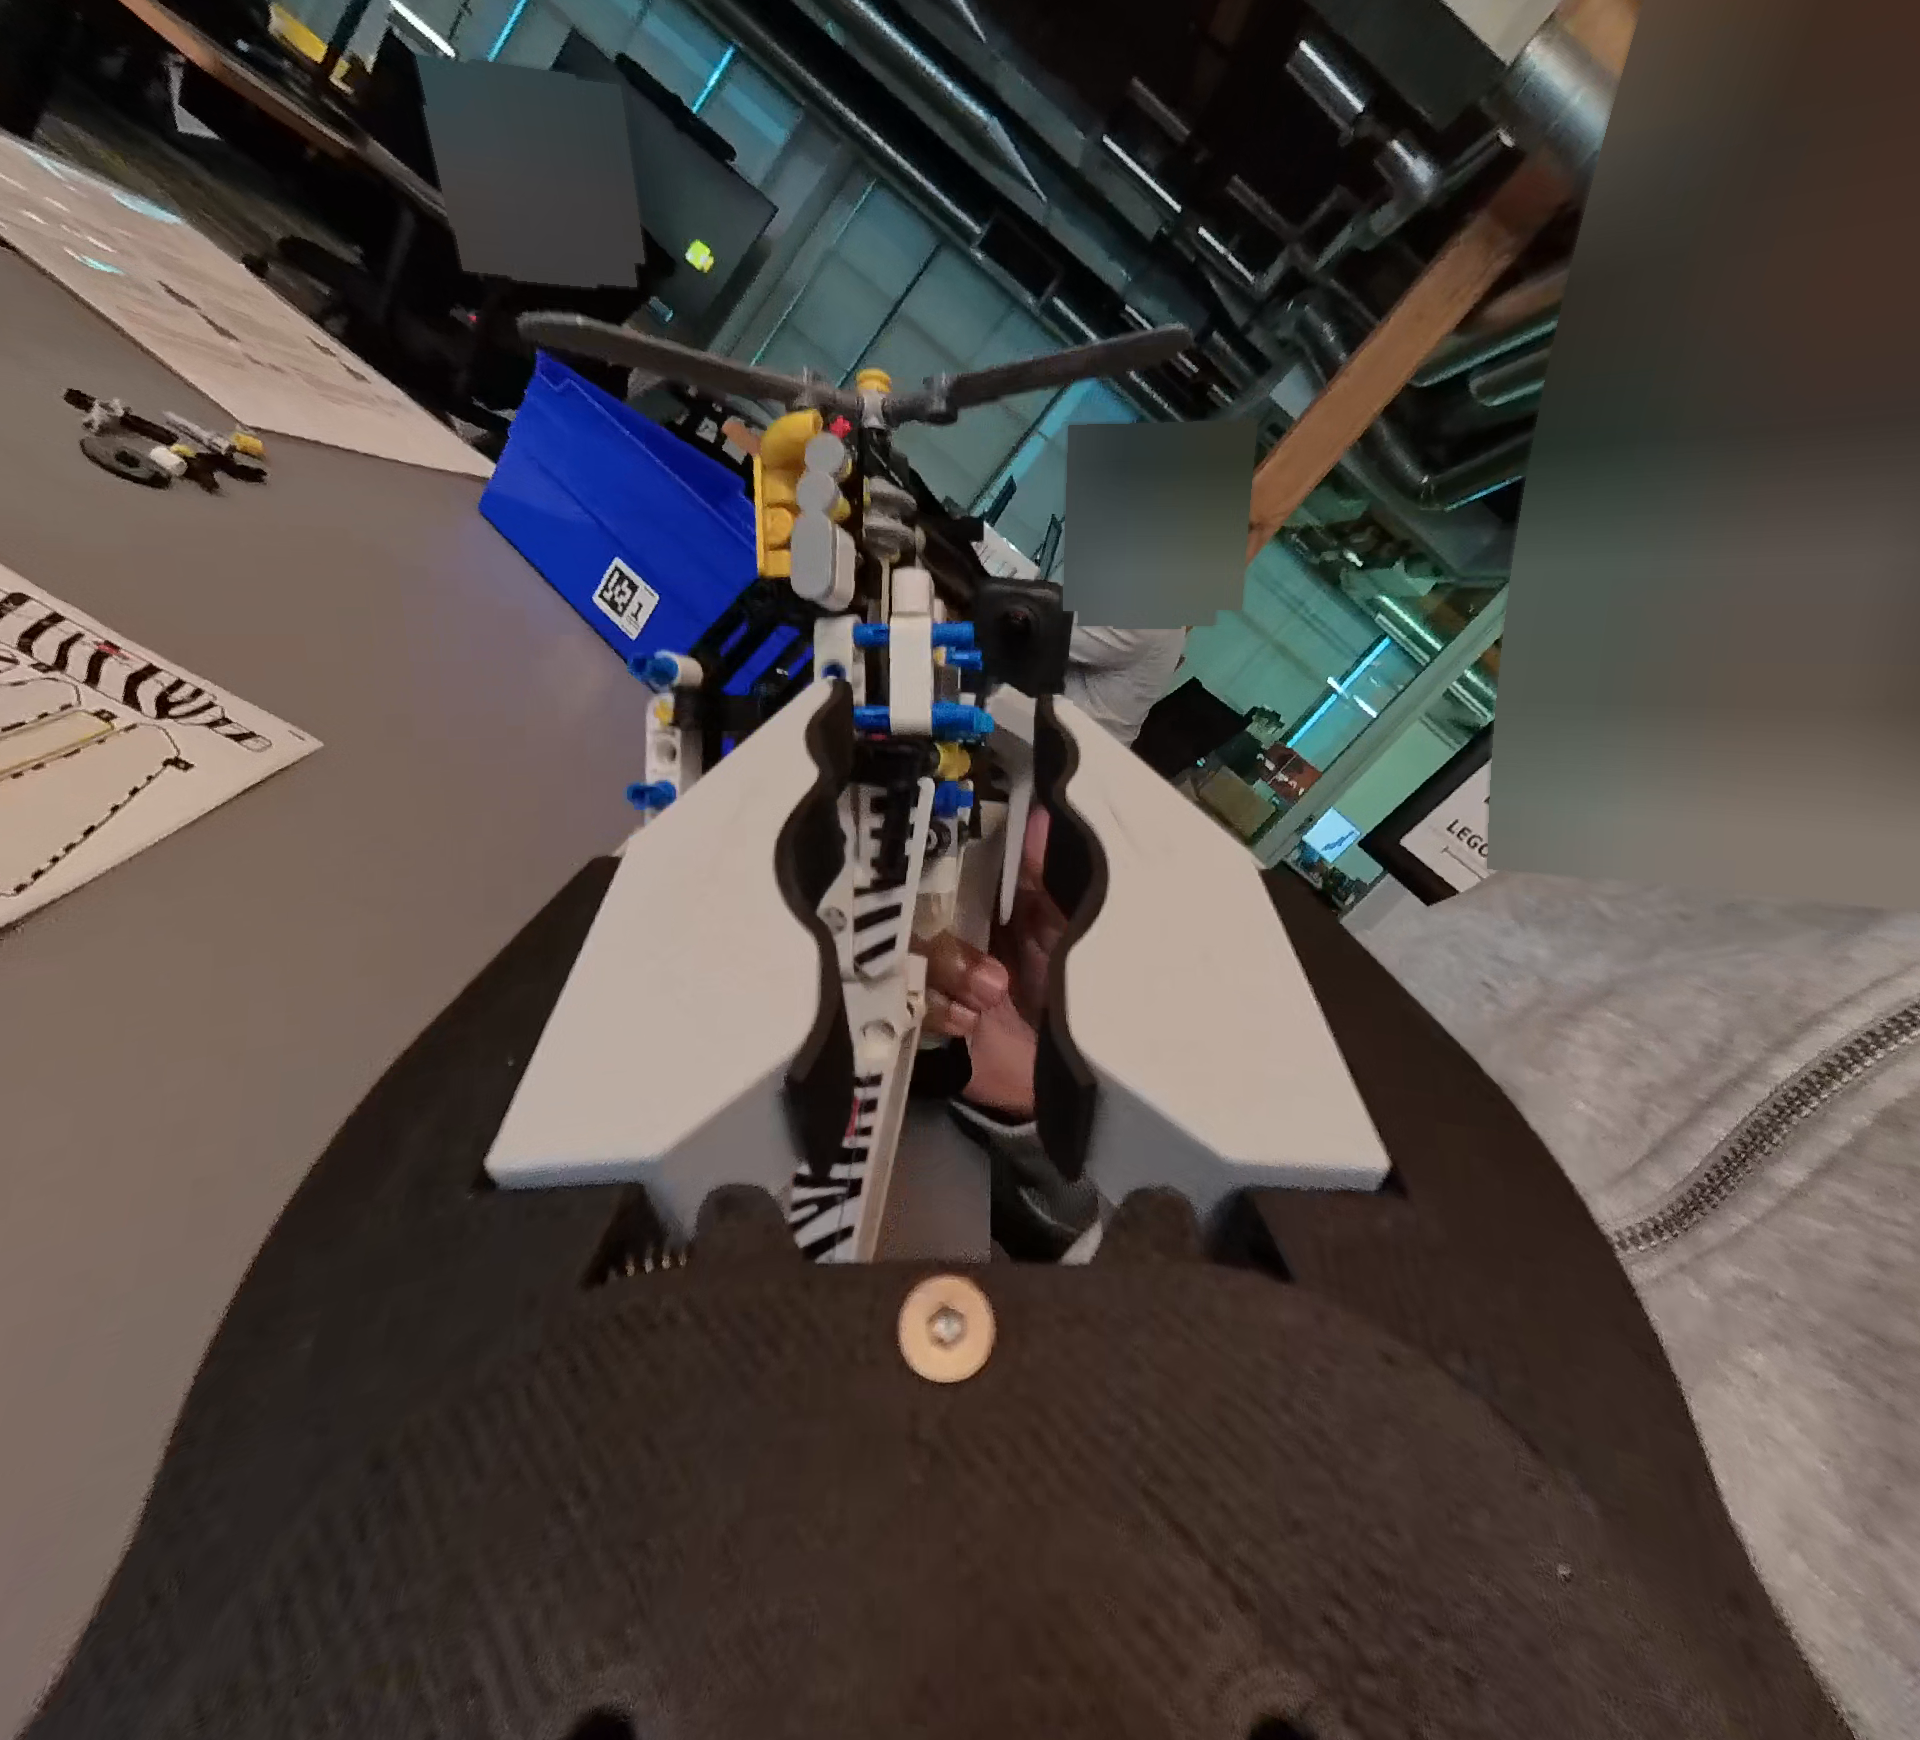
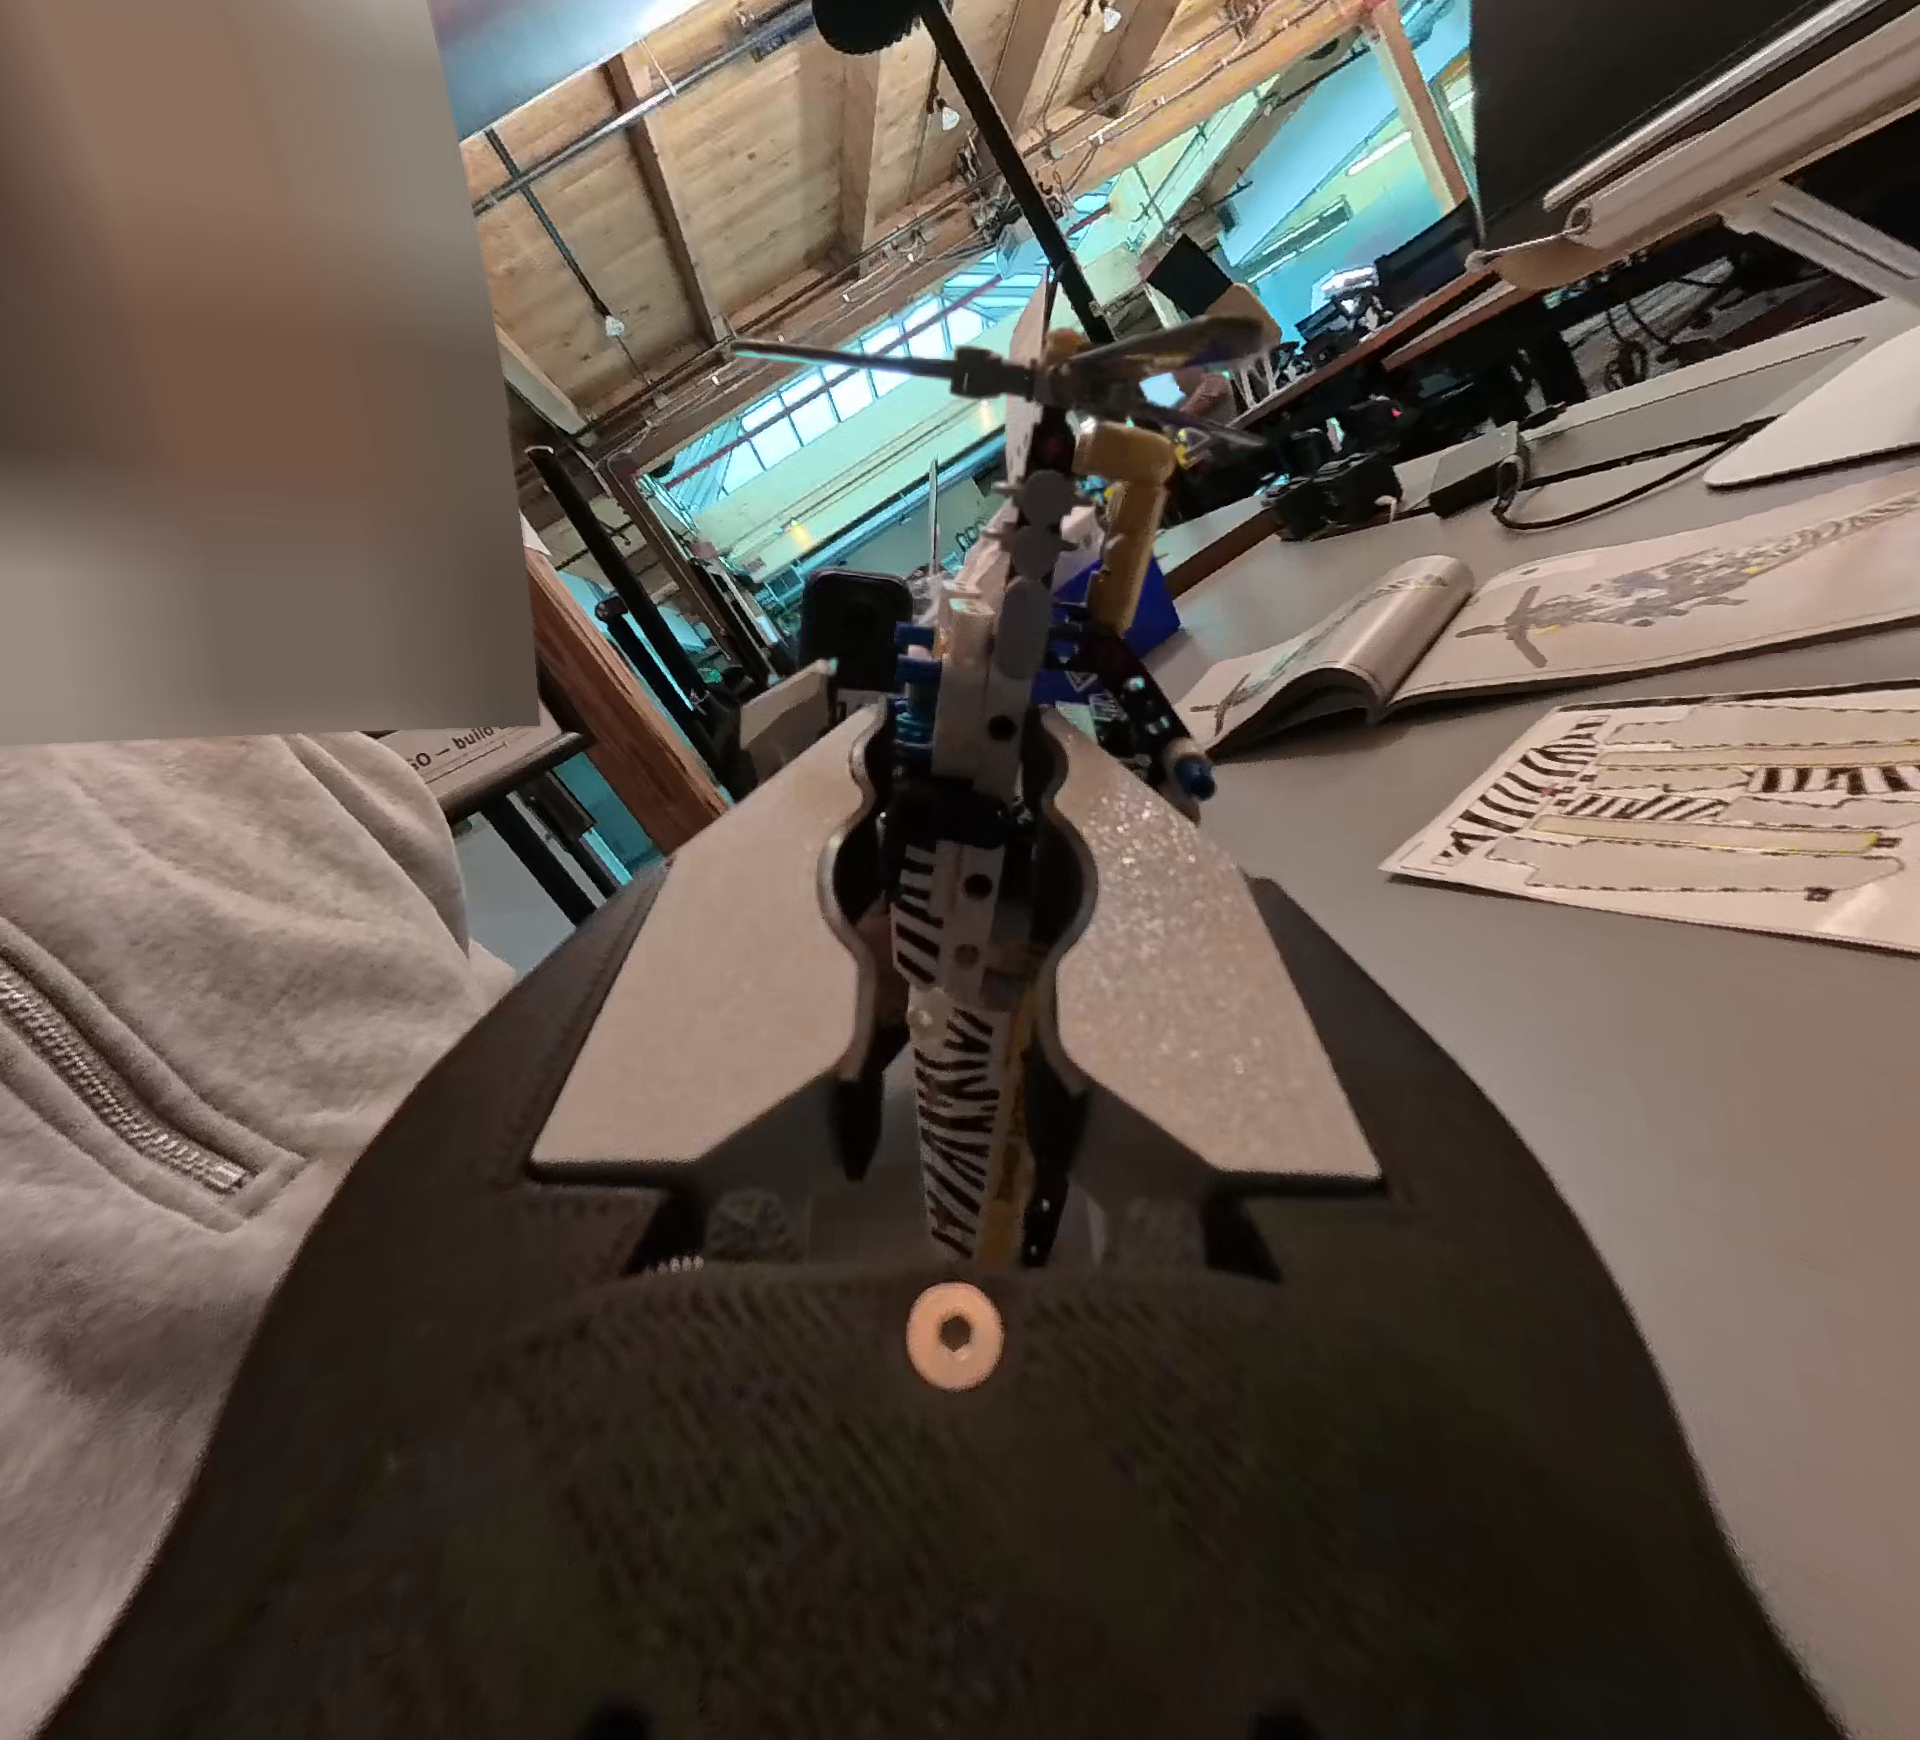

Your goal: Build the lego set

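A Lego helicopter [image 1: 831, 537] with a grey rotor [image 1: 862, 391], yellow and grey top parts, blue pins and a zebra-striped tail is held up above the grey table [image 1: 364, 859]. My left gripper [image 1: 935, 703] is closed around its body, with the striped tail lying against the left finger [image 1: 707, 942]; a hand shows through the gap. In the right wrist view, my right gripper [image 2: 961, 734] is shut on the same helicopter [image 2: 1023, 547], and the striped tail runs back between its fingers. The rotor [image 2: 997, 376] sits above.
A blue bin [image 1: 613, 485] stands behind the model. Sticker sheets [image 1: 94, 734] [image 2: 1683, 817] and an open instruction booklet [image 2: 1455, 630] lie on the table. Small loose parts [image 1: 156, 443] lie far left. A monitor stand [image 2: 1818, 402] and cable are far right. A grey hoodie [image 1: 1714, 1119] is close by.
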A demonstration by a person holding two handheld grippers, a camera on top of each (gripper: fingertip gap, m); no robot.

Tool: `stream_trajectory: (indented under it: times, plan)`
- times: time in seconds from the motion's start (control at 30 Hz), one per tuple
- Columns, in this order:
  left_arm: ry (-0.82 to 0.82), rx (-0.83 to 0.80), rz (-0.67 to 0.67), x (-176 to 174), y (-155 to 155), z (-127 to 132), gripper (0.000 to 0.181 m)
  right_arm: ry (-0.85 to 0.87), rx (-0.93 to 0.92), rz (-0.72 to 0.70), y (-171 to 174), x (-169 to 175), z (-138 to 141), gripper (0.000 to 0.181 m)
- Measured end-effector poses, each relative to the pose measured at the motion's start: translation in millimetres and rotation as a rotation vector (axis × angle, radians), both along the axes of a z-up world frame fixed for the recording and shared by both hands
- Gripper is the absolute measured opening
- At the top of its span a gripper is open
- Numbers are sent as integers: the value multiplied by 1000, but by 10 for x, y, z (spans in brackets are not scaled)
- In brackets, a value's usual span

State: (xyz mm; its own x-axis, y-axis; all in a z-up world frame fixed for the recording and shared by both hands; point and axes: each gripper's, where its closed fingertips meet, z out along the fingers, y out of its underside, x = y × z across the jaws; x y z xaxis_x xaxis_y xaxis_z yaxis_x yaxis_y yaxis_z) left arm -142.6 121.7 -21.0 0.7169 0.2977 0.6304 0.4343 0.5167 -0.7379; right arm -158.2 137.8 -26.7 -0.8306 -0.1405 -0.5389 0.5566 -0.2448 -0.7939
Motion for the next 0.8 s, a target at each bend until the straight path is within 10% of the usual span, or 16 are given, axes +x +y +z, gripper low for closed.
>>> stream_trajectory:
  times: [0.8]
  plan:
    - [156,-250,69,213,285,245,31,151,-350,102,279,269,288,21]
